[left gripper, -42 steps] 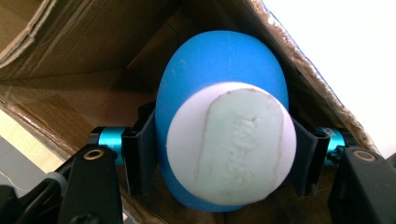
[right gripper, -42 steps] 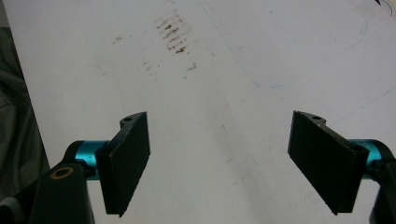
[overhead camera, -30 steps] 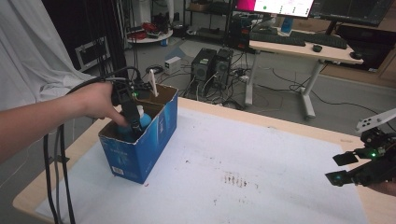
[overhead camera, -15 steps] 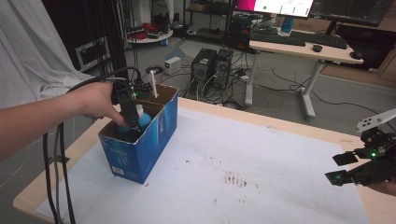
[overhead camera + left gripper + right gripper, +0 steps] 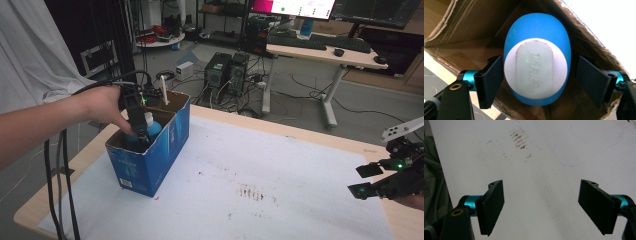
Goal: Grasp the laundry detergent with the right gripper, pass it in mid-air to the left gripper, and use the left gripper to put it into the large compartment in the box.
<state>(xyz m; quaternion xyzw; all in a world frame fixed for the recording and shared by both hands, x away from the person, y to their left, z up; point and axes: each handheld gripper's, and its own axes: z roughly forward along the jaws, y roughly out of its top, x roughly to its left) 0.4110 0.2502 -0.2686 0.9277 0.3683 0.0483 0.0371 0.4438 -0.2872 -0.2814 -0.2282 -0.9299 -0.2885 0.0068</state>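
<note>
A blue bottle (image 5: 151,128) with a white cap (image 5: 536,70) stands inside the blue cardboard box (image 5: 160,150) at the table's left. My left gripper (image 5: 140,134) reaches down into the box from above, held by a hand. In the left gripper view its jaws have just been opening and stand either side of the cap; the right pad (image 5: 591,82) is clear of the bottle. My left gripper (image 5: 540,63) is open. My right gripper (image 5: 367,181) hovers open at the table's right edge, and my right gripper (image 5: 541,186) has nothing between its jaws above the white sheet (image 5: 554,157).
A thin white stick (image 5: 163,90) stands up at the box's far end. The white sheet (image 5: 280,160) covers the tabletop and bears a brown stain (image 5: 252,192). Black cables (image 5: 62,165) hang off the table's left edge. Desks and computers stand beyond the far edge.
</note>
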